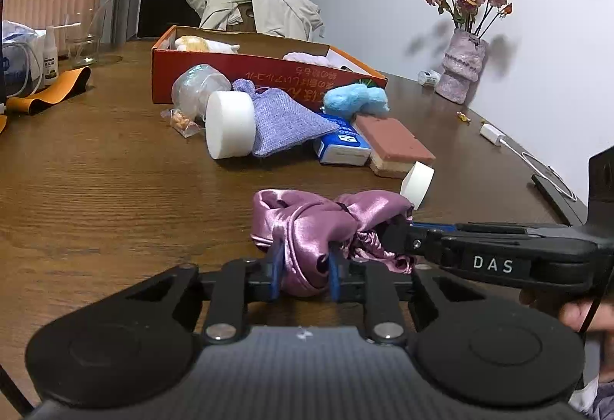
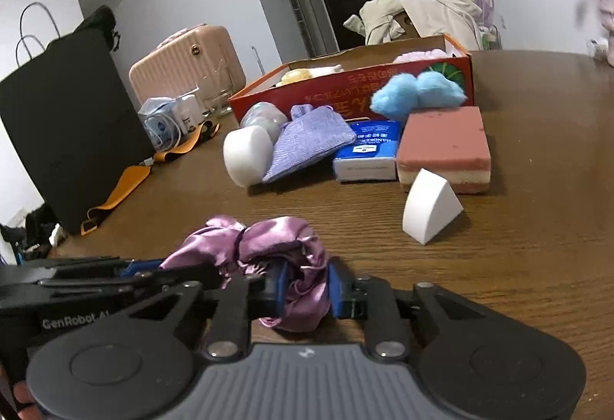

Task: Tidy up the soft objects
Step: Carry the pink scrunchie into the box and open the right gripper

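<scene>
A pink satin cloth (image 1: 307, 224) (image 2: 268, 239) lies bunched on the brown wooden table near me. My left gripper (image 1: 306, 272) is shut on its near fold, with fabric squeezed between the blue pads. From the right, my right gripper (image 1: 387, 232) (image 2: 309, 289) is shut on the cloth's other end. In the right wrist view the left gripper (image 2: 161, 264) comes in from the left. Behind stands an open red cardboard box (image 1: 245, 59) (image 2: 345, 90) holding soft items.
In front of the box lie a white foam cylinder (image 1: 230, 124), a lilac pouch (image 1: 280, 121), a blue fluffy ball (image 1: 355, 99), a tissue pack (image 1: 341, 144), a pink sponge (image 1: 395, 142) and a white wedge (image 1: 418, 184). A vase (image 1: 462, 69) stands far right; a black bag (image 2: 65, 121) stands left.
</scene>
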`<state>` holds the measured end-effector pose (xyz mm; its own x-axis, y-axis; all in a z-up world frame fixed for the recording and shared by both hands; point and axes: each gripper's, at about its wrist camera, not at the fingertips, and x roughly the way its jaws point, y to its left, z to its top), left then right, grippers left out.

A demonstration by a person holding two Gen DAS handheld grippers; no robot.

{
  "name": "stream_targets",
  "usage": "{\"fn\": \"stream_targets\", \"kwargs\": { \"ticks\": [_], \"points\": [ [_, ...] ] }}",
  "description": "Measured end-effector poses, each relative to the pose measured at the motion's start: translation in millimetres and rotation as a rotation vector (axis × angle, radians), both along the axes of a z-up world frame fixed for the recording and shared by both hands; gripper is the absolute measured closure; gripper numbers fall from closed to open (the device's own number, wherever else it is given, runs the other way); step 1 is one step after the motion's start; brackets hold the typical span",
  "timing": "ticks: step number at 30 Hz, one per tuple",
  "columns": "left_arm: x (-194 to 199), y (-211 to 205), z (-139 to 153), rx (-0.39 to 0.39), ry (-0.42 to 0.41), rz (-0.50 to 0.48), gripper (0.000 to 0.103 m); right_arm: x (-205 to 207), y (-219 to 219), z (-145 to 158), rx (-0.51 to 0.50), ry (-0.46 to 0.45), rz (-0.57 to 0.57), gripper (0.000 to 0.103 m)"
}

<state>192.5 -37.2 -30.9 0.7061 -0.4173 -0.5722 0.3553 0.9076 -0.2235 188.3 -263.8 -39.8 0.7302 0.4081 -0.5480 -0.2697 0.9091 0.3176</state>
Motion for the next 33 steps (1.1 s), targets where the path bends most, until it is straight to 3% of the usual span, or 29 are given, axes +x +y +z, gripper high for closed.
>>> {"fn": "stream_targets", "kwargs": {
  "ticks": [8, 16, 23, 27, 33],
  "points": [
    [-3.4, 0.2, 9.6, -0.015, -0.022, -0.017, 0.084, -4.0, -1.6, 8.0, 0.02, -0.019, -0.017, 0.091],
    [27.5, 10.9, 69.8, -0.11, -0.124, -0.06, 0.084, 19.2, -15.9, 73.6, 0.054, -0.167, 0.014, 0.091],
    [132.2, 15.8, 118.5, -0.135, -0.164, -0.04, 0.084, 113.1, -13.7, 129.6, 0.008, -0.245, 0.075, 0.091],
    [199.0, 20.4, 122.5, -0.126, -0.101, 0.003, 0.084, 190.8, -5.2, 132.2, 0.031, -0.166, 0.099, 0.091],
    [264.3, 33.3, 98.1, -0.022, -0.034, 0.073, 0.084, 282.2, 20.5, 99.1, 0.08, -0.001, 0.126, 0.091]
  ]
}}
